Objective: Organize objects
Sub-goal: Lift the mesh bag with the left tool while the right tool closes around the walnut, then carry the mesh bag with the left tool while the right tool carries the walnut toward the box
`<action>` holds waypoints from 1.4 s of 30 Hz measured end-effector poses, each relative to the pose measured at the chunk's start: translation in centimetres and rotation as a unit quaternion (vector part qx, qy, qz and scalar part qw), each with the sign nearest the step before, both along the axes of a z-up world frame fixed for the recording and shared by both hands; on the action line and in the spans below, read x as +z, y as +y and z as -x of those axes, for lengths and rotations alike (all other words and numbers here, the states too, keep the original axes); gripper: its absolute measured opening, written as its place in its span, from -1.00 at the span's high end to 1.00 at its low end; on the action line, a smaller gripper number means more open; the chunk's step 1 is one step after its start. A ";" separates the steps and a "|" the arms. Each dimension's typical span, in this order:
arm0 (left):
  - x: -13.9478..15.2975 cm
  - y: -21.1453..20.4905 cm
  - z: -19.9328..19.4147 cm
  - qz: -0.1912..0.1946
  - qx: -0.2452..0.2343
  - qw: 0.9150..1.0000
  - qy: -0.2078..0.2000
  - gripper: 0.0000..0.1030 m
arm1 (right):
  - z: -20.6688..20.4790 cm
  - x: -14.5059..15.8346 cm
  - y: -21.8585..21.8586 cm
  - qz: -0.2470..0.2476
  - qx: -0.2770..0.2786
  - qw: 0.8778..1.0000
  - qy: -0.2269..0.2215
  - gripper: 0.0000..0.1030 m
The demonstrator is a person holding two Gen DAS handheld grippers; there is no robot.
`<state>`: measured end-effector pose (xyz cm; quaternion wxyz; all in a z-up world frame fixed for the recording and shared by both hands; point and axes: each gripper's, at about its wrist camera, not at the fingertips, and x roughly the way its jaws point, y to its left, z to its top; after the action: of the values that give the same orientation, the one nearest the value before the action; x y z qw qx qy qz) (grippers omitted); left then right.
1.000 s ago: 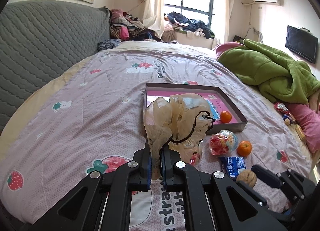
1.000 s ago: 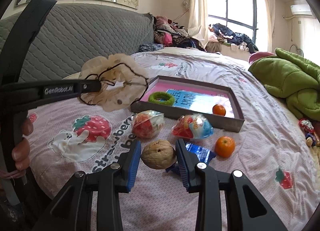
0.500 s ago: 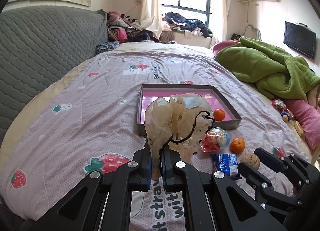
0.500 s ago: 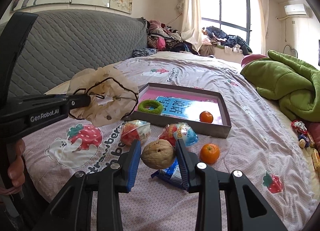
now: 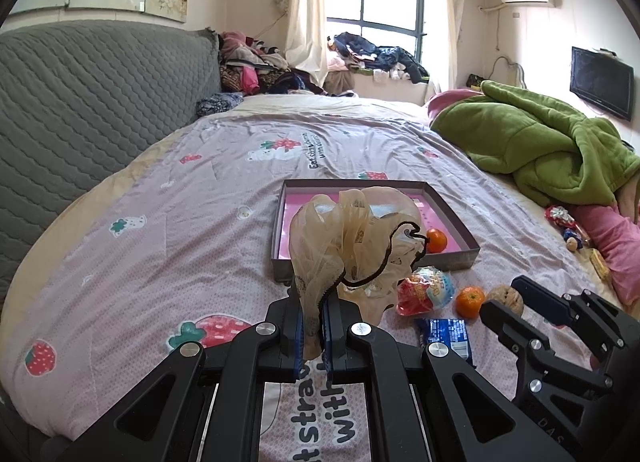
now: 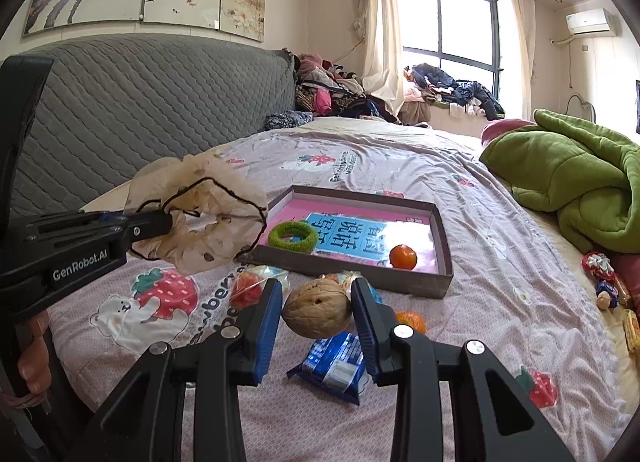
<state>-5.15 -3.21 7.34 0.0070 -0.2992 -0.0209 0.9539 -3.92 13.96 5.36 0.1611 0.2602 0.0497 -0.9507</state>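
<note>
Two tangerines show: one (image 6: 403, 256) inside the shallow box (image 6: 438, 280) at frame centre beside a green ring (image 6: 293, 236) and a blue booklet (image 6: 362, 238), one (image 6: 412, 320) on the bedspread (image 6: 480, 342). One blue packet (image 6: 334, 362) lies below. The right gripper (image 6: 316, 308) clamps one walnut (image 6: 316, 313) at lower centre. The left gripper (image 5: 311, 320) pinches a beige mesh pouch (image 5: 352, 238), raised at middle left.

The bed (image 6: 460, 198) carries a tray (image 6: 442, 258), snack packets (image 6: 334, 364), a tangerine (image 5: 469, 301).

Black angular gripper (image 6: 316, 302) frames, blue pads, silver screws, white "GenRobot.AI" lettering
</note>
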 end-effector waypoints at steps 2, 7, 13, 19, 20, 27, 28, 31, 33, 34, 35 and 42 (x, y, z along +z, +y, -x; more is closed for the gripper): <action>-0.1 -0.1 0.2 0.000 0.005 1.000 0.002 0.86 | 0.4 0.2 0.3 0.000 0.001 1.000 0.000 0.30; -0.2 -0.3 1.3 0.001 0.013 1.000 -0.005 0.86 | 1.6 0.5 1.1 0.002 -0.002 1.000 0.004 0.30; 0.7 -0.5 3.0 0.003 0.021 1.000 0.001 0.86 | 3.5 1.2 2.0 -0.003 -0.008 1.000 0.013 0.30; 1.2 0.0 4.7 0.008 0.020 1.000 0.004 0.86 | 5.4 2.0 3.0 -0.009 -0.019 0.999 0.024 0.30; 1.2 0.0 5.0 0.006 0.019 1.000 0.003 0.86 | 5.7 2.0 3.2 -0.009 -0.020 0.999 0.026 0.30; 1.5 0.4 7.6 0.011 0.017 1.000 -0.001 0.86 | 7.9 2.7 4.6 -0.013 -0.026 0.999 0.036 0.30; 1.5 0.5 8.1 0.009 0.016 1.000 -0.003 0.86 | 8.3 2.9 4.7 -0.017 -0.025 0.999 0.041 0.30; 1.5 0.6 9.4 0.004 0.015 1.000 -0.012 0.86 | 9.7 3.2 5.5 -0.012 -0.025 0.999 0.034 0.30; 1.5 0.6 10.4 -0.004 0.014 1.000 -0.019 0.86 | 10.5 3.3 5.9 -0.015 -0.029 0.999 0.033 0.30; 1.5 0.6 10.7 -0.006 0.013 1.000 -0.021 0.86 | 11.1 3.3 6.1 -0.015 -0.029 0.999 0.033 0.30; 1.4 0.7 11.3 -0.006 0.014 1.000 -0.023 0.86 | 11.6 3.3 6.3 -0.016 -0.029 0.999 0.032 0.30; 1.1 1.4 14.3 -0.008 0.013 0.999 -0.029 0.86 | 14.0 3.6 6.8 -0.023 -0.027 0.999 0.032 0.30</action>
<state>-19.42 -1.80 8.45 -0.0039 -0.3262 -0.0322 0.9448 -17.93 20.73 8.92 0.1280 0.2344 0.0694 -0.9612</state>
